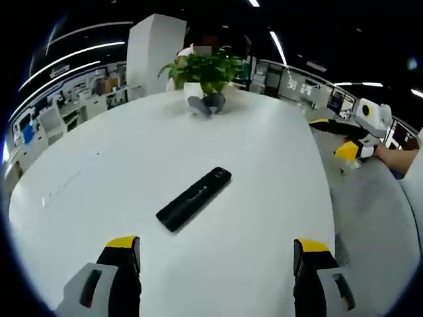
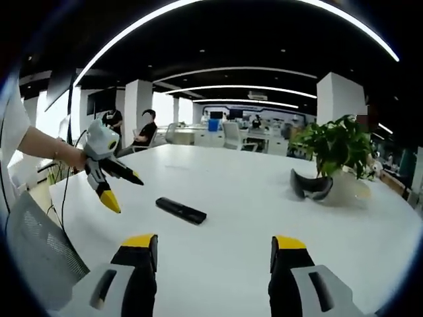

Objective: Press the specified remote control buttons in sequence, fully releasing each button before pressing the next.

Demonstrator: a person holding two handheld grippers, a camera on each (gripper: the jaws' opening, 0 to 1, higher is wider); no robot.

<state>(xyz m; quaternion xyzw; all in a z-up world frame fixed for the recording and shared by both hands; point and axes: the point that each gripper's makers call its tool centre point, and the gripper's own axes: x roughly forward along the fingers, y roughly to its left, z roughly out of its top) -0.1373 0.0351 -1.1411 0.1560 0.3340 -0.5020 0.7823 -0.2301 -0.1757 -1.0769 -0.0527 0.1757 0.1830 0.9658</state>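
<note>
Remote control (image 1: 193, 199): one slim black bar lying flat on the white table (image 1: 132, 152), untouched, its long axis slanting toward 2 o'clock in the left gripper view; the same item appears in the right gripper view (image 2: 180, 210) at about 10 o'clock from that gripper's jaws, well apart from them. Left gripper (image 1: 217, 263): jaws spread wide, holding nothing, yellow tips hovering near the table with the remote lying between and beyond them at 12 o'clock; seen from the other camera (image 2: 116, 188) it sits at 9 o'clock in a person's hand (image 2: 71, 156), tips parted. Right gripper (image 2: 215, 252): released, empty, jaws set wide; in the left gripper view (image 1: 350, 140) it shows at 3 o'clock off the table edge. Other items: potted plant (image 1: 203, 72) and a grey curved object (image 1: 206, 104) beside it, at the far side of the table. Status, by judgement: no button pressed yet. Risks: buttons are too small to tell apart at this range, so a wrong key could be struck; a wide-open jaw tip may bridge two buttons; an off-centre push could pivot or slide the light bar on the smooth top, since nothing steadies it; a low approach could hide the remote behind the jaws; a slow lift-off may fail to release fully.
</note>
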